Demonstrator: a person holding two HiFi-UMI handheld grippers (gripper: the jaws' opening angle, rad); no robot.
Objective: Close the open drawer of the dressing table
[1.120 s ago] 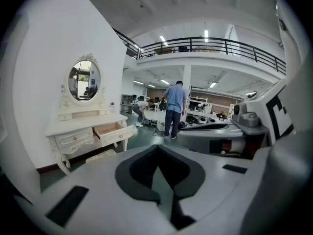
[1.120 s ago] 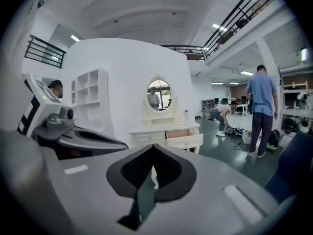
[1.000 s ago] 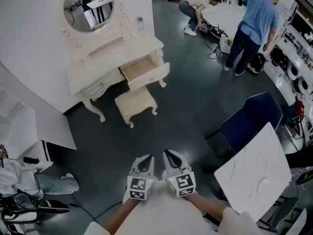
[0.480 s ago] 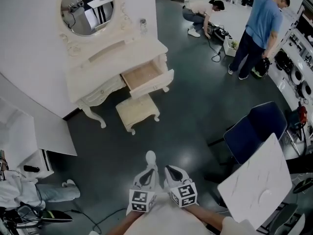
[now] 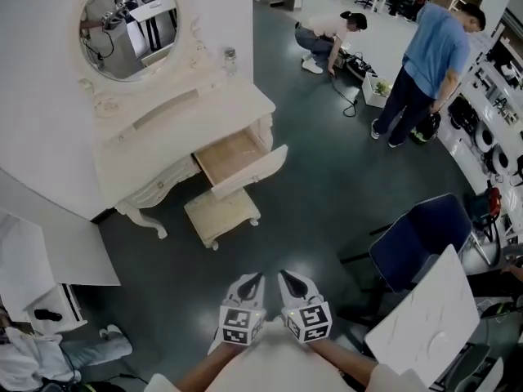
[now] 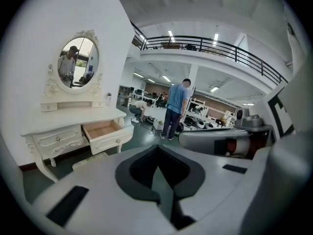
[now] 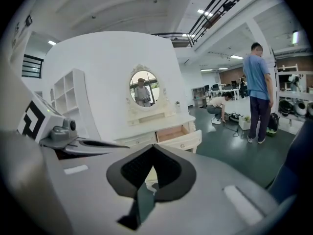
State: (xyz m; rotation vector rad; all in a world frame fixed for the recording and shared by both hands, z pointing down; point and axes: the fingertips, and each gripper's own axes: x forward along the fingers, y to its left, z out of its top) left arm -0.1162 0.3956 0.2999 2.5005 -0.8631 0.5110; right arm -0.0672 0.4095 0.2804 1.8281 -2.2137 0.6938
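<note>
I am judging this to be the approach stage: the person is standing well apart from the dressing counter [image 5: 163,125], and nothing is touching the drawer [image 5: 241,163] yet. The drawer is hanging pulled out from the counter's front, at about eleven o'clock from the tongs, with a stool [image 5: 222,215] sitting just at its six o'clock side.

The left tongs [image 5: 253,278] and the right tongs [image 5: 288,278] are both being held closed and empty, side by side, low in front of the person.

The next move is calling for crossing the open floor, getting round the stool, and setting closed tips flat against the drawer front to push it straight in toward the wall.

Counting: one open drawer, one shut drawer [image 5: 167,184] at its nine o'clock, one stool, one oval mirror [image 5: 127,23], one small jar [image 5: 230,55] on the counter, two tongs, and two people working at one o'clock.
</note>
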